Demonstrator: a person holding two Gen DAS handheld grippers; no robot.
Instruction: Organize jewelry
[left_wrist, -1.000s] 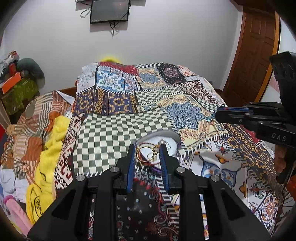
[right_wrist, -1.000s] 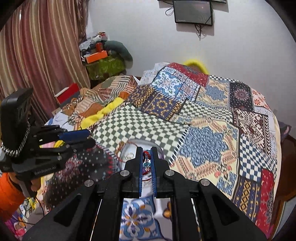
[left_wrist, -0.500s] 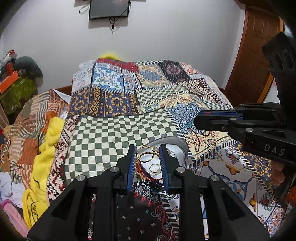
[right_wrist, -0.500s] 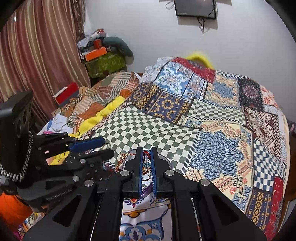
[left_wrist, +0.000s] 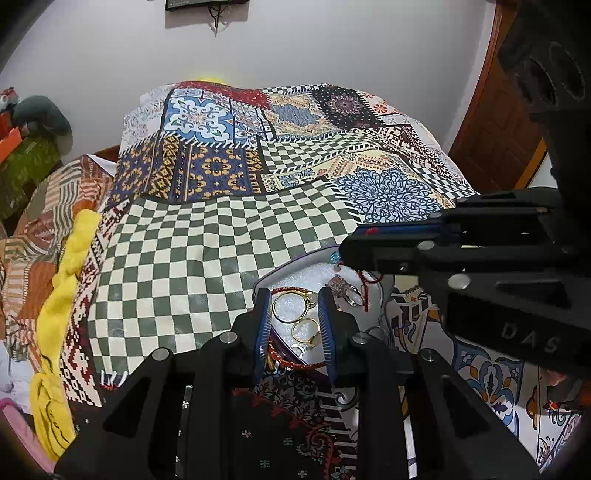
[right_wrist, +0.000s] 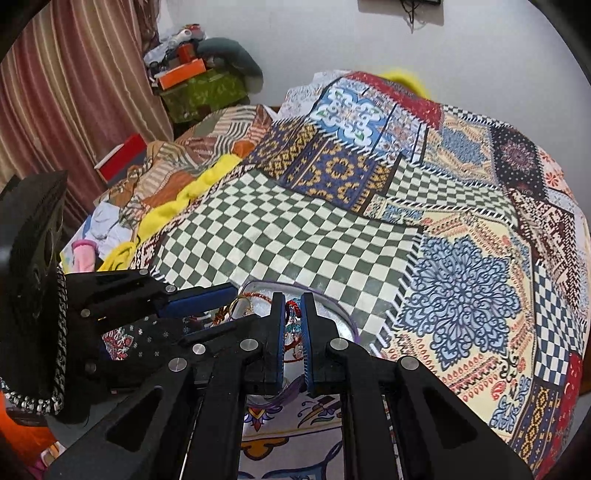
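Observation:
A white oval tray (left_wrist: 295, 264) lies on the patchwork bed cover. It holds gold rings (left_wrist: 304, 328), a gold bangle (left_wrist: 290, 306), a red braided bracelet (left_wrist: 291, 363) and a silver ring (left_wrist: 349, 291). My left gripper (left_wrist: 294, 325) is open, its jaws on either side of the gold rings just above the tray. My right gripper (right_wrist: 292, 321) is shut on a red beaded string with a blue bead (right_wrist: 291, 314), held over the tray (right_wrist: 332, 314). It reaches in from the right in the left wrist view (left_wrist: 354, 247).
The patchwork bed cover (left_wrist: 229, 240) spreads all around the tray. A yellow cloth (left_wrist: 59, 295) and striped fabrics lie at the bed's left side. A wooden door (left_wrist: 509, 122) stands at the right. Boxes (right_wrist: 199, 81) are stacked in the far left corner.
Both grippers have come lower and closer to the tray. The right gripper, still holding the beaded string, has moved in over the tray next to the left gripper.

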